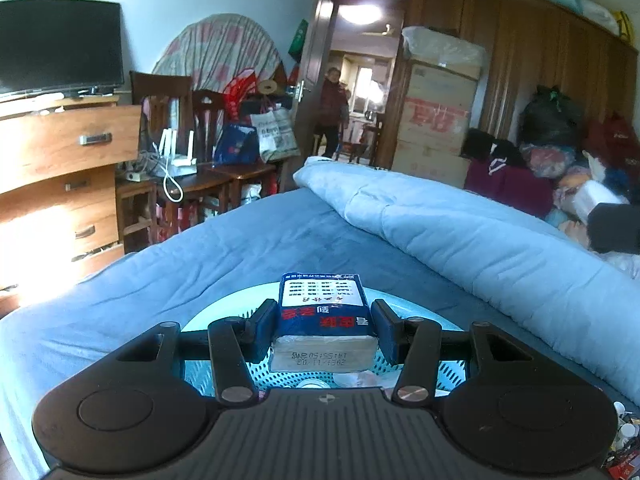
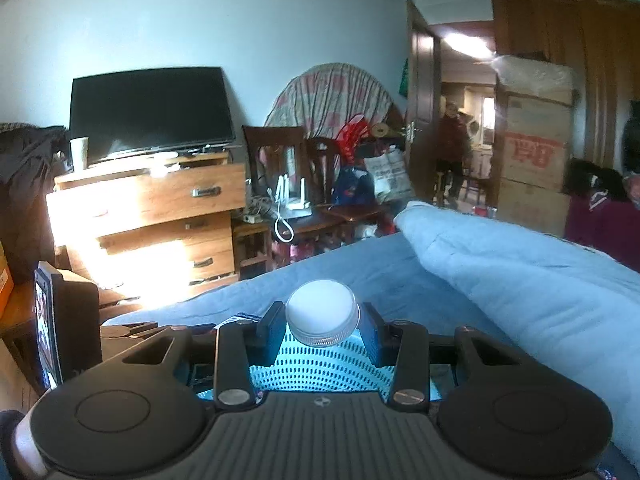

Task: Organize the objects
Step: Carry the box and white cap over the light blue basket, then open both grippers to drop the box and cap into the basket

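In the left wrist view my left gripper (image 1: 323, 322) is shut on a blue pack of tissues (image 1: 322, 312) with red and white print. It holds the pack over a pale teal perforated basket (image 1: 224, 314) that lies on the blue bed. In the right wrist view my right gripper (image 2: 322, 322) is shut on a white round screw cap (image 2: 322, 312), held over the same teal basket (image 2: 320, 368). What lies under the cap is hidden. The left gripper's body shows dimly at the lower left of that view.
A rolled light-blue quilt (image 1: 480, 236) runs along the bed's right side. A wooden dresser (image 1: 52, 184) with a TV (image 1: 60, 44) stands at left. Chairs and bags crowd a dark table (image 1: 224, 172). A person (image 1: 334, 108) stands in the doorway. Small items (image 1: 624, 440) lie at lower right.
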{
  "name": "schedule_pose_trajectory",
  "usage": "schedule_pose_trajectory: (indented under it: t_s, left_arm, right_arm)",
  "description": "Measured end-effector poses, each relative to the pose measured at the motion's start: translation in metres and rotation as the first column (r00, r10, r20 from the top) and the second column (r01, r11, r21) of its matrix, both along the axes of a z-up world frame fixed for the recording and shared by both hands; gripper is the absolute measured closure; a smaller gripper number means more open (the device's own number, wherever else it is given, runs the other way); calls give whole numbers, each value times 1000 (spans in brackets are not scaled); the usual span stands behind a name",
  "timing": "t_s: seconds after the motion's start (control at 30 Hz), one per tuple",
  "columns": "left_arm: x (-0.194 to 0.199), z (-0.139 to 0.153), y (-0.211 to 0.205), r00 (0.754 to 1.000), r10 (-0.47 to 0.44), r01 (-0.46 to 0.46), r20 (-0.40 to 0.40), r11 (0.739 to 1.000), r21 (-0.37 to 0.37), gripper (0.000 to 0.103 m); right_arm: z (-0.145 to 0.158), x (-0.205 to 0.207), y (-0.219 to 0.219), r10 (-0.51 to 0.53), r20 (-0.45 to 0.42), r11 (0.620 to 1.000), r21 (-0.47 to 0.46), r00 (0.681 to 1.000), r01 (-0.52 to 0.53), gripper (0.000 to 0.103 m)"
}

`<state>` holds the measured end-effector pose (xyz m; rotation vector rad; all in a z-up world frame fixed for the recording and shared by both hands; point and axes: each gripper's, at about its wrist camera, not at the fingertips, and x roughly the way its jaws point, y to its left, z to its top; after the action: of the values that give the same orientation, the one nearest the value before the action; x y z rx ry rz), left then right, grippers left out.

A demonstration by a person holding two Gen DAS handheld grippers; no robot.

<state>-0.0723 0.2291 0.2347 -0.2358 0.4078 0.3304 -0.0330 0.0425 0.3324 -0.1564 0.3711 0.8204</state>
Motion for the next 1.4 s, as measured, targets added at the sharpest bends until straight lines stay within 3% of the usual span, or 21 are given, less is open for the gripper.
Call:
schedule_pose_trajectory:
  t_s: [0.3, 1.4]
  left_arm:
    - [7, -13, 11, 1000, 2, -3, -14, 1000, -17, 52]
    - [22, -31, 14, 998, 5, -5, -69, 1000, -4, 52]
  right_arm:
    - [-22, 22, 32, -6, -34, 1000, -27, 999, 5, 60]
    - [-67, 64, 44, -4, -84, 999, -37, 996, 1, 60]
